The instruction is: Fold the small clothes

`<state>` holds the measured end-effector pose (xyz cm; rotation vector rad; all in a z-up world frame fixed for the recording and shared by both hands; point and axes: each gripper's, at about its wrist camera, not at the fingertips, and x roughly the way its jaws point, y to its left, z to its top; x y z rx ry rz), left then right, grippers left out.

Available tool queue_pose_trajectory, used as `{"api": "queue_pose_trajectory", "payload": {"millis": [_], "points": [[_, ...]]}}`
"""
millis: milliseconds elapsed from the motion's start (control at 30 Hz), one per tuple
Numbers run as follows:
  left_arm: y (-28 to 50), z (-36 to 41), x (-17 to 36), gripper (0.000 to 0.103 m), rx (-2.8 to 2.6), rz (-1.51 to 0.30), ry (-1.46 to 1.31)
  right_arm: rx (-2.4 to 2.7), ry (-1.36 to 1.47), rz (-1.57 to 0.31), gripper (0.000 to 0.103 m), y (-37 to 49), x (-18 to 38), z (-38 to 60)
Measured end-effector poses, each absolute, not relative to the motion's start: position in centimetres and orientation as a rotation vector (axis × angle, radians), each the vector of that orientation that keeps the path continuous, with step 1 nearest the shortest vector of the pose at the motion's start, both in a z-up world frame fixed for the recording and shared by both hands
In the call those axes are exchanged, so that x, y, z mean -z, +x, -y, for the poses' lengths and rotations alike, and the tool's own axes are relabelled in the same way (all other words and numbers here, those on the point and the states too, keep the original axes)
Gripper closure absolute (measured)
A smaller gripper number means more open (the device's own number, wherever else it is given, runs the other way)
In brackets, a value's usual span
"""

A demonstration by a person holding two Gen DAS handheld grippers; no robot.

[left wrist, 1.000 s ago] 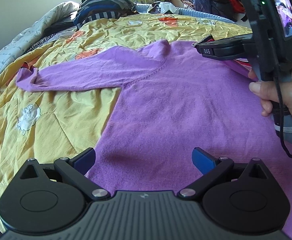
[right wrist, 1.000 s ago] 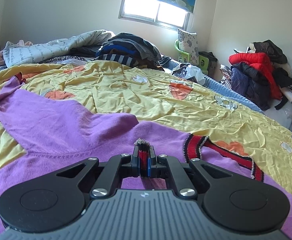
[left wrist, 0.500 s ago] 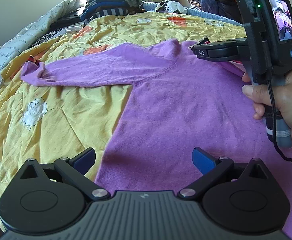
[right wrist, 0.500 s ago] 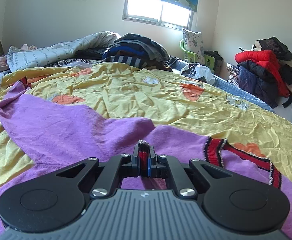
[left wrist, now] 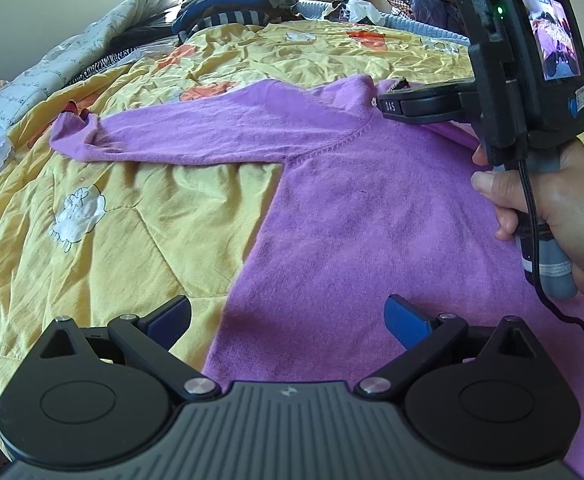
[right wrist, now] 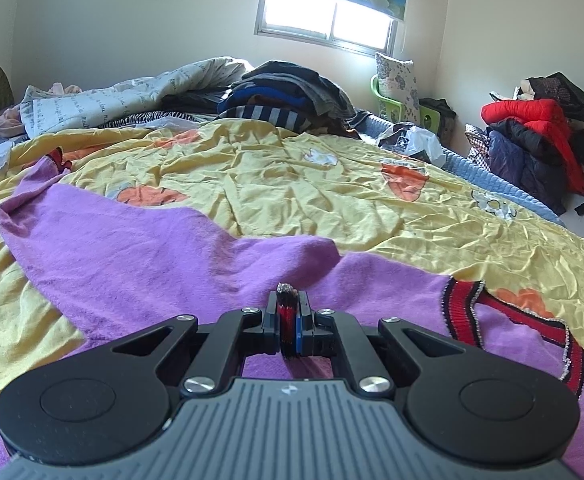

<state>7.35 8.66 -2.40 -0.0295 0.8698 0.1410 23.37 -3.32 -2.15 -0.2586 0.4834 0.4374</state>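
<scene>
Left wrist view: the left gripper [left wrist: 287,320] hangs with jaws wide and nothing between them, above the lower edge of the purple sweater [left wrist: 372,208]. The sweater lies spread flat on the yellow quilt [left wrist: 111,216], one sleeve [left wrist: 195,132] stretched out to the left. At the right, a hand [left wrist: 552,208] holds the right gripper [left wrist: 384,100], whose tip sits at the sweater's neck.

Right wrist view: the right gripper's jaws are pinched tight on the red-and-black collar [right wrist: 287,312], which stands up between the pads. More collar trim [right wrist: 492,320] curves off to the right on the sweater. Beyond the quilt sit piles of clothes [right wrist: 283,92] and a window [right wrist: 324,20].
</scene>
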Motion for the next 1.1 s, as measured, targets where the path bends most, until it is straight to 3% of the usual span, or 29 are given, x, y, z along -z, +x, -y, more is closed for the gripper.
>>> {"api": "queue_pose_trajectory", "payload": {"millis": [333, 433, 467, 533, 700, 800, 867, 1100], "points": [[7.4, -9.1, 2.4, 0.0, -0.156, -0.871, -0.025, -0.469, -0.254, -0.514, 0.092, 23.5, 2.7, 2.3], [7.4, -9.4, 2.2, 0.0, -0.162, -0.869, -0.028, -0.493, -0.243, -0.555, 0.08, 23.9, 3.0, 1.9], [7.4, -9.5, 2.2, 0.0, -0.165, -0.867, -0.027, -0.501, -0.235, -0.563, 0.067, 23.9, 3.0, 1.8], [7.5, -9.7, 2.1, 0.0, -0.169, -0.866, -0.024, -0.521, -0.216, -0.564, 0.052, 23.6, 2.9, 1.7], [8.2, -11.0, 1.9, 0.0, -0.195, -0.869, -0.023, -0.558, -0.165, -0.546, 0.05, 22.4, 1.7, 2.2], [9.0, -12.4, 1.7, 0.0, -0.216, -0.873, -0.044, -0.58, -0.12, -0.606, 0.033, 22.6, 1.8, 2.7], [9.7, -13.6, 1.5, 0.0, -0.229, -0.876, -0.065, -0.598, -0.115, -0.686, 0.033, 23.1, 2.4, 2.6], [14.3, -18.9, 0.3, 0.0, -0.44, -0.81, -0.022, -0.6, 0.043, -0.621, 0.027, 21.6, 0.3, 5.5]]}}
